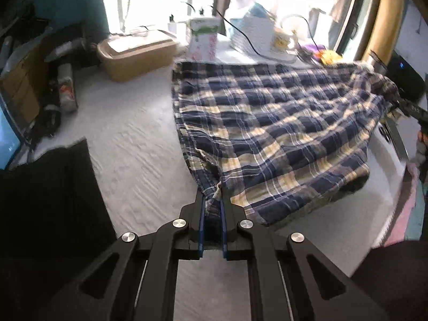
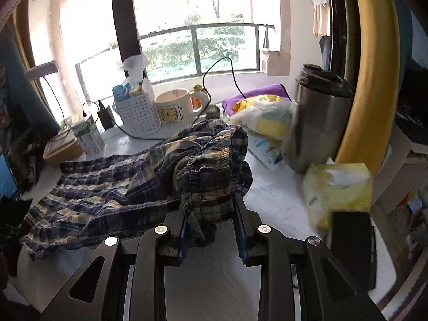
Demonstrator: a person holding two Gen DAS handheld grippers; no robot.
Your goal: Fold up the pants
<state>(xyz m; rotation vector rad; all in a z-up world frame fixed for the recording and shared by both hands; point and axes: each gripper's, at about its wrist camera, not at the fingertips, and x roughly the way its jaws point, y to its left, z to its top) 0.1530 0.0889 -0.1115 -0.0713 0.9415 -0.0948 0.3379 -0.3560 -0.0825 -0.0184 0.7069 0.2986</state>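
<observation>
A: What do your jaws hold?

B: Your left gripper [image 1: 213,200] is pinched nearly shut on a corner of the plaid pants [image 1: 272,133]. Your right gripper [image 2: 211,211] clamps the bunched waistband.

A: And where are the pants?

B: Strung between both grippers, sagging over the white bench [image 1: 128,133], near the mug [image 2: 174,107] and basket [image 2: 137,115].

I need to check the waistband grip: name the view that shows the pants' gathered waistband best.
The right wrist view: the elastic waistband of the plaid pants bunches between the right gripper fingers. The left wrist view shows only a far, blurred corner of it, with the left gripper pinching a hem.
</observation>
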